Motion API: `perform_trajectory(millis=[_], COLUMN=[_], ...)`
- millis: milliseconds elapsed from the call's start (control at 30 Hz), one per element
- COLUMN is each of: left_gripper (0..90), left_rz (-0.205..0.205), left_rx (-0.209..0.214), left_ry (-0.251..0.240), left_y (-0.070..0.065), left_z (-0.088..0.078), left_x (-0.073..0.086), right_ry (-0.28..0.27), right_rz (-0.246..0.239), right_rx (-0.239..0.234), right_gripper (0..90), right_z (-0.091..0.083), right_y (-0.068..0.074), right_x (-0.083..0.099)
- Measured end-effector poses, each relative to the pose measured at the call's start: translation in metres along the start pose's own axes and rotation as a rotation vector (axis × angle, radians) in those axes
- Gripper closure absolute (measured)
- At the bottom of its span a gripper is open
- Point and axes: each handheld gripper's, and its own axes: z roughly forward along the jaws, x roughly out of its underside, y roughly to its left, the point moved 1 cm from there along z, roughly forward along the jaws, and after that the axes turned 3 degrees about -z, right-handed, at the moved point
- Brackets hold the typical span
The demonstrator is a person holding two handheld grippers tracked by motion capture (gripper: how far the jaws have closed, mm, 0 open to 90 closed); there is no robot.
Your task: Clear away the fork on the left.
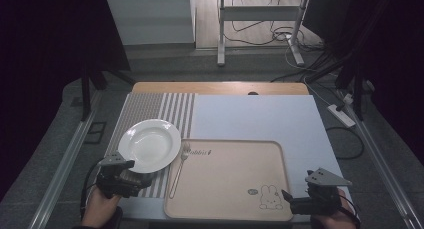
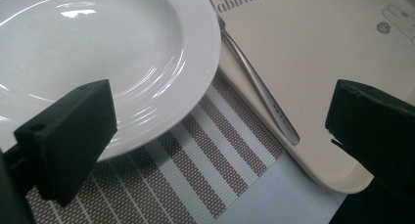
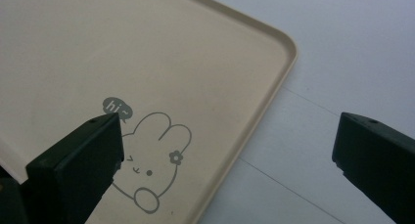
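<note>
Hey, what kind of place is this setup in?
Probably a lab or studio set up as a mock dining spot: a table with a striped placemat, white plate and beige tray, ringed by black curtains, with loose cables on the floor.

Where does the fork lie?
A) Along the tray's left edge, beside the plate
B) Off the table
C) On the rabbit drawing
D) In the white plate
A: the fork lies along the left edge of the tray, just right of the plate.
</note>
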Motion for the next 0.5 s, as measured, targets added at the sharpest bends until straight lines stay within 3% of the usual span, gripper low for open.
perform_trajectory(millis=[500], left_gripper=[0.0], left_rz=[0.015], left_rx=[-0.046], left_ry=[0.005], left_y=[-0.0020], left_z=[-0.0089], left_x=[0.0073], right_ry=[0.003], right_rz=[0.000], right_rx=[0.002], right_gripper=[0.0], right_z=[-0.0002], right_y=[0.0002], right_x=[-0.0002])
